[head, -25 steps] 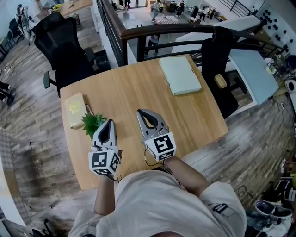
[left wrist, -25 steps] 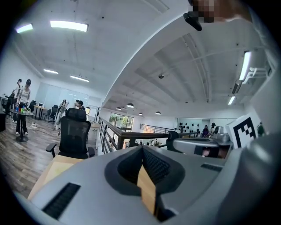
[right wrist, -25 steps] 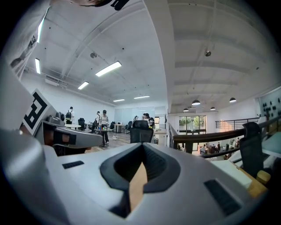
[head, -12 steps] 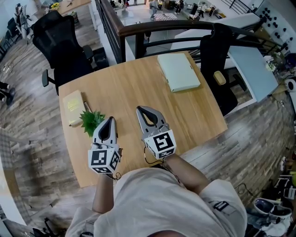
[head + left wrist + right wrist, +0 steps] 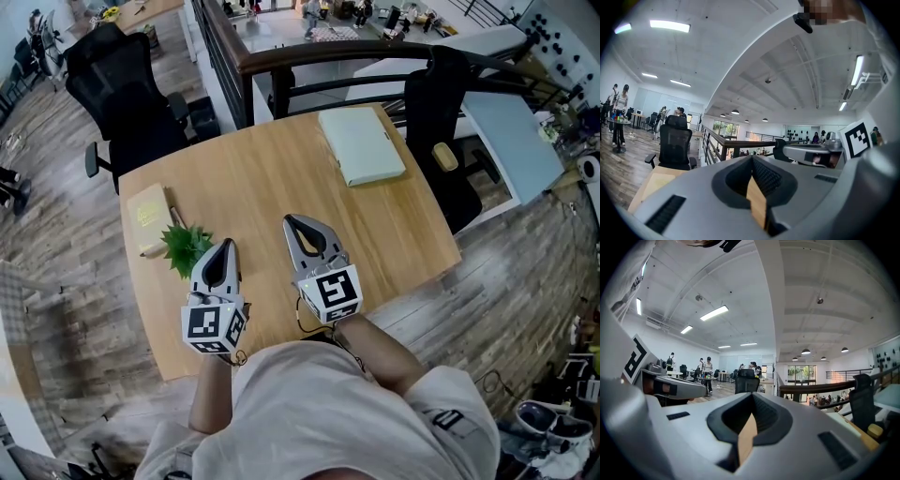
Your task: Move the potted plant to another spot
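- Potted plant (image 5: 187, 248) stands upright on the table (image 5: 262, 178), just beside the yellow book (image 5: 150, 217), at the book's near right corner. From above only leaves show; the pot is hidden under them.
- Left claw (image 5: 225, 246): jaws together, nothing between them. Its tip lies just past the plant from the book, close to the leaves; whether it touches them I cannot tell.
- Right claw (image 5: 293, 223): jaws together, empty, farther from the book than the left claw.
- The scene fits either a plant waiting to be lifted or one just set down; the views do not decide.
- Risk 1: if the closed left claw drifts sideways toward the book, it shoves the plant. The foliage looks top-heavy, so the plant likely tips or slides into the book.
- Risk 2: a grip taken here may catch only leaves, since foliage masks the pot; the plant then sags or drops.
- Risk 3: book and plant sit near the table edge, so a knock toward the book could send the plant to the floor.
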The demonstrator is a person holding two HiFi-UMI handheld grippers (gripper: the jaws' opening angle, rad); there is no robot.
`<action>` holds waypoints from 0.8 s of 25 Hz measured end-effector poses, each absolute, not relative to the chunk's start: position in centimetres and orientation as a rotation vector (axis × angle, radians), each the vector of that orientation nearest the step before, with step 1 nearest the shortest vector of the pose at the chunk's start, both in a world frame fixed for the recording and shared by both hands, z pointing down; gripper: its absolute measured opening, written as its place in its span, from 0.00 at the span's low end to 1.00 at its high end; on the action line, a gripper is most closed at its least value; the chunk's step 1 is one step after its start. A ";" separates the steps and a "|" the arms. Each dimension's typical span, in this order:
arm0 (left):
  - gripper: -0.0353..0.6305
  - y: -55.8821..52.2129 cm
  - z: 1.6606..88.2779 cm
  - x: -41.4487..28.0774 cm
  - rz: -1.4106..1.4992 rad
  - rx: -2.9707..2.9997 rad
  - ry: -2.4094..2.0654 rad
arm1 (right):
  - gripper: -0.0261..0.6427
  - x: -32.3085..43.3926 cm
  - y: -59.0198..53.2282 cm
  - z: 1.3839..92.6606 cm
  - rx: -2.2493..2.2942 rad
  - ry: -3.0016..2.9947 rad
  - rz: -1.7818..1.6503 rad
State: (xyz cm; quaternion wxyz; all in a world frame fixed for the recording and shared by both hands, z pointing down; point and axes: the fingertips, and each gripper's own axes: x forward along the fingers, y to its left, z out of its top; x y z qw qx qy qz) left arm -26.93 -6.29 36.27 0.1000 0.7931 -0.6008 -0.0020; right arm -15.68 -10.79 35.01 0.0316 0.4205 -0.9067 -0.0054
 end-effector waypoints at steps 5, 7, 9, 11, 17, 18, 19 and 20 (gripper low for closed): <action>0.07 -6.2 36.5 -26.7 0.006 2.351 -1.763 | 0.04 -15.3 -10.7 35.1 1.311 -2.795 -0.002; 0.07 -6.1 36.6 -26.6 0.010 2.352 -1.757 | 0.04 -15.2 -10.7 35.3 1.314 -2.793 0.004; 0.07 -6.3 36.4 -26.4 0.010 2.357 -1.755 | 0.04 -14.9 -10.9 35.2 1.319 -2.793 0.004; 0.07 -6.5 36.4 -26.1 0.008 2.364 -1.749 | 0.04 -14.6 -11.1 35.1 1.327 -2.790 0.002; 0.07 -6.5 36.4 -25.4 0.004 2.371 -1.729 | 0.04 -14.0 -11.1 35.1 1.342 -2.787 0.006; 0.07 -6.5 36.3 -25.3 0.003 2.374 -1.728 | 0.04 -14.0 -11.1 35.0 1.344 -2.788 0.005; 0.07 -6.6 36.1 -25.3 0.001 2.377 -1.729 | 0.04 -13.9 -11.1 34.9 1.346 -2.788 0.005; 0.07 -6.6 36.0 -25.3 0.000 2.379 -1.731 | 0.04 -13.9 -11.2 34.8 1.348 -2.788 0.005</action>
